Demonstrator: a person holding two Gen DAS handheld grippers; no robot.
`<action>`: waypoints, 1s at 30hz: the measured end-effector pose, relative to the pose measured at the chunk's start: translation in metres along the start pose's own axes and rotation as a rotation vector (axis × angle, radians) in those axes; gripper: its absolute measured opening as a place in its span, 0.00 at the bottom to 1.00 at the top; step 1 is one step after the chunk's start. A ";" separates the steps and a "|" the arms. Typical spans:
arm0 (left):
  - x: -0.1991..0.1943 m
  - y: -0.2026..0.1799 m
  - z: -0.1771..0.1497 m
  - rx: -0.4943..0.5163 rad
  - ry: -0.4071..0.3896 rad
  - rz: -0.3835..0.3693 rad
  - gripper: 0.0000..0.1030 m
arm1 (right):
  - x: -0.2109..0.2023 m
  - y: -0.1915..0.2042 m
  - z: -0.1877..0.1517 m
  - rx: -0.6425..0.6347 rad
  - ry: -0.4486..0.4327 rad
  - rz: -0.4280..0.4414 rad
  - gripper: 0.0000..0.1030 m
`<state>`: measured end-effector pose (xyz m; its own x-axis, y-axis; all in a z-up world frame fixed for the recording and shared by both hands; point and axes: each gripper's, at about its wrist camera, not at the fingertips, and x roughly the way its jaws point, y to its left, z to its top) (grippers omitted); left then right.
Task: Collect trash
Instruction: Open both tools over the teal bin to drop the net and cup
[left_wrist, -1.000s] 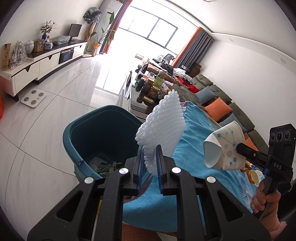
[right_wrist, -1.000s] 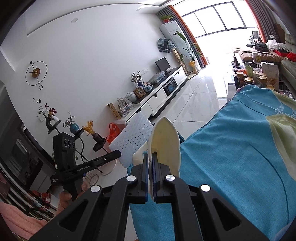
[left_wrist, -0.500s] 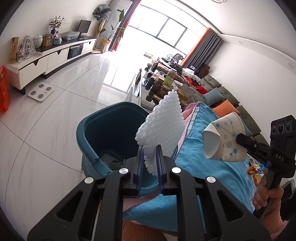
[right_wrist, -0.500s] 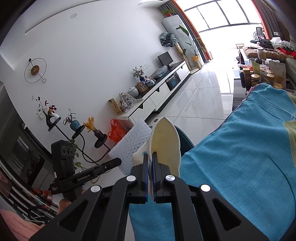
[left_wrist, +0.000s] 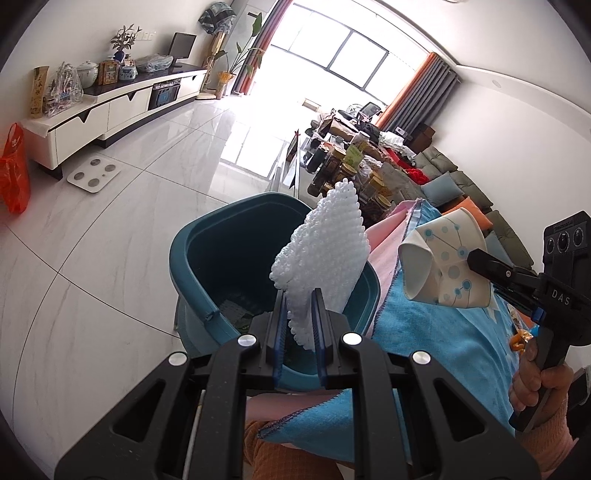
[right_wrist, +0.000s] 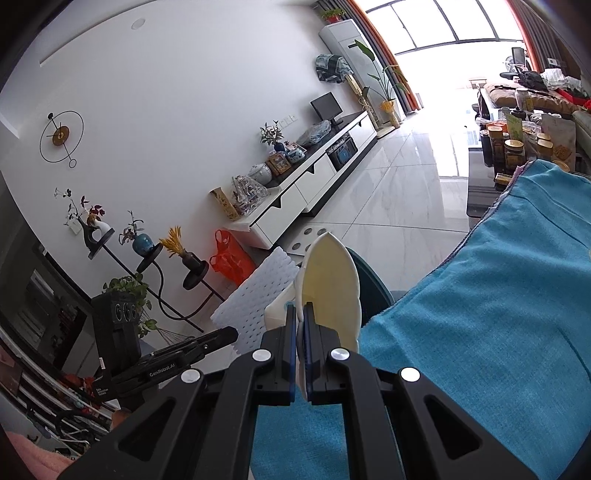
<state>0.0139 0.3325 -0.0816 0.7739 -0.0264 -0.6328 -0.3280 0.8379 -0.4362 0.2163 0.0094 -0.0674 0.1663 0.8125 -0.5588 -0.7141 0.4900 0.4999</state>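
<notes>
We see a white tiled floor (left_wrist: 110, 236) carrying a teal bin (left_wrist: 207, 254), a white scale (left_wrist: 94, 176) near the low white cabinet (left_wrist: 110, 110), and an orange bag (left_wrist: 13, 177) beside that cabinet. Just beside the bin, our table lies under a blue cloth (right_wrist: 498, 295) over a pink one (left_wrist: 388, 240).

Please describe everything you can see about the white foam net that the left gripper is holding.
The white foam net is a soft, mesh-like sleeve of knobbly white foam with a regular pattern of small holes. It is flattened into a leaf shape with a pointed top and stands nearly upright. Its lower end is pinched between the blue pads of the left gripper, which is shut on it. It hangs above the rim of the teal bin, beside the blue cloth. Nothing else touches it.
</notes>
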 end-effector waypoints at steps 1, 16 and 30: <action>0.002 0.000 0.000 -0.001 0.002 0.007 0.14 | 0.002 0.000 0.001 0.001 0.003 -0.002 0.03; 0.035 0.004 0.000 -0.002 0.036 0.078 0.14 | 0.048 0.010 0.006 -0.011 0.070 -0.061 0.03; 0.076 0.001 0.007 -0.028 0.063 0.079 0.27 | 0.084 0.014 0.006 -0.014 0.153 -0.085 0.07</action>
<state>0.0763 0.3352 -0.1251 0.7097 0.0038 -0.7045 -0.4023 0.8231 -0.4008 0.2241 0.0867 -0.1034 0.1222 0.7100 -0.6935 -0.7114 0.5499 0.4376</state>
